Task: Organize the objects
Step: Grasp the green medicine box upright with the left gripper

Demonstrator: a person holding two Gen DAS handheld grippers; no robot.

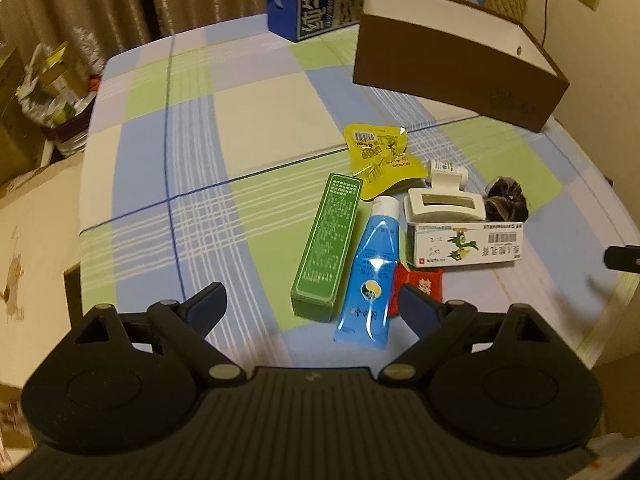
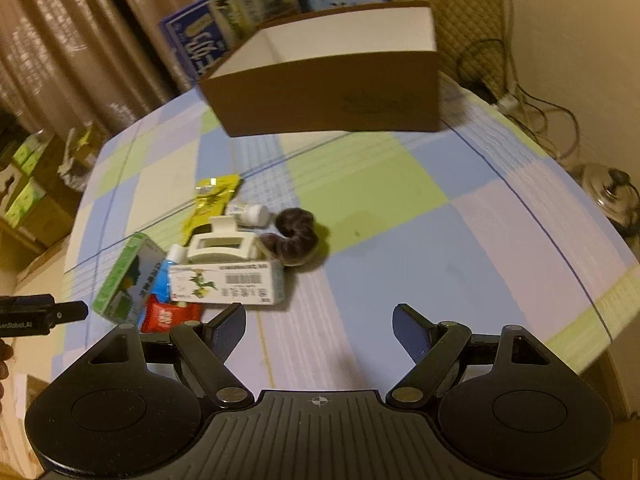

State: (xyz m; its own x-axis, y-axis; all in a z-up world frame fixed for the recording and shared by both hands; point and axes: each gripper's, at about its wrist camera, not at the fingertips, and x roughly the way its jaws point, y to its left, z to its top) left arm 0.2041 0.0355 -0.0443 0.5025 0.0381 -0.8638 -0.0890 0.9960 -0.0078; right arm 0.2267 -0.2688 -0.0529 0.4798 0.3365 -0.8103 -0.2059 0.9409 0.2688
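The left gripper [image 1: 312, 300] hovers with jaws spread wide and empty; the blue tube [image 1: 370, 276] lies on the checked tablecloth [image 1: 248, 128] just ahead between the fingers, long axis near 12-to-6, white cap toward 12 o'clock. The green box [image 1: 326, 246] lies alongside at its 9 o'clock, parallel. The right gripper [image 2: 318, 324] is likewise wide and empty, the white medicine box [image 2: 226, 282] at its 10 o'clock.

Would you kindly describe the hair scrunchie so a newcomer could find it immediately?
Start at the brown box at the table's far side, then come nearer to the cluster of small items. The scrunchie lies at its right edge, beside the white hair clip: dark, ruffled fabric, the only soft thing.
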